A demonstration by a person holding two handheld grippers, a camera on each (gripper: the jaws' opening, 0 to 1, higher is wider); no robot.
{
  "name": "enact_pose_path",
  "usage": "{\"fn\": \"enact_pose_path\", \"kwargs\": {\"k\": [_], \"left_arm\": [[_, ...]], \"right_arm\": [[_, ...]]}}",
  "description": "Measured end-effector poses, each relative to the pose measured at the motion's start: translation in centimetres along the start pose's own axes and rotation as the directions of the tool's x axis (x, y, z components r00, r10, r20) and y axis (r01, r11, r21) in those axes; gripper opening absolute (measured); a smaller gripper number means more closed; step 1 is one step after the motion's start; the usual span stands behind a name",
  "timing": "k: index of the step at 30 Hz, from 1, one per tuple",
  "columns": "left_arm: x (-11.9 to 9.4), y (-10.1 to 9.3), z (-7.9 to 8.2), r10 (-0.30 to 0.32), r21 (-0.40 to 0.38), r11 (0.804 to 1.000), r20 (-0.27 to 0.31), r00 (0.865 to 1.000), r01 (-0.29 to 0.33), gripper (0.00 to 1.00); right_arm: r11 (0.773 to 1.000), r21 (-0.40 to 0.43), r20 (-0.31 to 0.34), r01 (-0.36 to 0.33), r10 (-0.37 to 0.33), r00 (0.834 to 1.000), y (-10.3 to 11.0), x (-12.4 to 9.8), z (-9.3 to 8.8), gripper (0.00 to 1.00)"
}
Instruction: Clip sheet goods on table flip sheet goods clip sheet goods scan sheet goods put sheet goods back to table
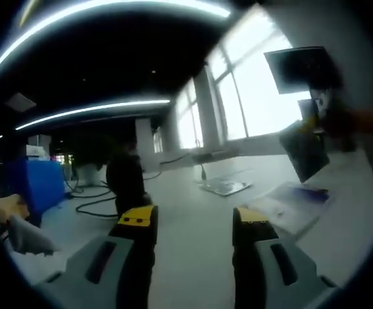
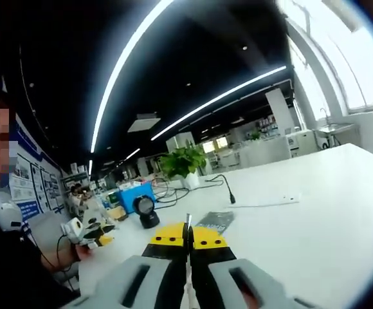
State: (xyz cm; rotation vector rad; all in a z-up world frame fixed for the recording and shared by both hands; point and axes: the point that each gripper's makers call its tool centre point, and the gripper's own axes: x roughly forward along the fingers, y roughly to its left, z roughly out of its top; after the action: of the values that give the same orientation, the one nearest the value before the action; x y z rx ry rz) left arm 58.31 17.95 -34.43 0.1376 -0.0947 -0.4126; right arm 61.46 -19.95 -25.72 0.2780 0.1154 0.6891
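A thin sheet good (image 2: 188, 226) was seen edge-on, pinched between the closed right gripper (image 2: 188, 243) at lower centre (axis upright), while the left gripper (image 1: 193, 225) was held spread.

Your left gripper view is dim and soft with motion blur; daylight from the windows (image 1: 251, 90) blows out to white. Ceiling light strips (image 2: 218, 96) bow under fisheye distortion. Below them, your right gripper view is sharper, the table (image 2: 328, 212) evenly bright.
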Motion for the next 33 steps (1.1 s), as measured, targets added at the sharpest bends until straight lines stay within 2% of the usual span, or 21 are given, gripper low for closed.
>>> {"fn": "enact_pose_path", "kwargs": {"k": [8,12,19,23,31,33], "left_arm": [[-0.1,-0.1,0.0,-0.002,0.005,1.0,-0.003,1.0,0.002,0.39],[0.0,-0.3,-0.1,-0.003,0.012,1.0,-0.006,1.0,0.003,0.39],[-0.1,-0.4,0.0,0.004,0.013,1.0,-0.009,1.0,-0.004,0.39],[-0.2,-0.5,0.0,0.004,0.01,1.0,-0.008,1.0,-0.004,0.4],[-0.2,-0.2,0.0,0.009,0.0,1.0,-0.007,1.0,-0.009,0.4],[-0.2,-0.2,0.0,0.007,0.004,1.0,-0.009,1.0,-0.007,0.4]], "right_arm": [[0.996,-0.009,0.112,0.084,-0.083,0.99,-0.1,0.3,3.5,0.0],[0.996,0.024,0.175,0.088,-0.091,0.98,0.1,0.7,5.2,0.0],[0.994,0.038,0.217,0.104,-0.11,0.97,1.5,2.7,6.2,0.0],[0.992,0.075,0.253,0.097,-0.113,0.961,2.1,3.9,6.9,0.0],[0.989,0.1,0.288,0.105,-0.13,0.949,3.5,7.2,7.8,0.0],[0.989,0.11,0.289,0.104,-0.132,0.948,4.5,7.9,7.7,0.0]]}}
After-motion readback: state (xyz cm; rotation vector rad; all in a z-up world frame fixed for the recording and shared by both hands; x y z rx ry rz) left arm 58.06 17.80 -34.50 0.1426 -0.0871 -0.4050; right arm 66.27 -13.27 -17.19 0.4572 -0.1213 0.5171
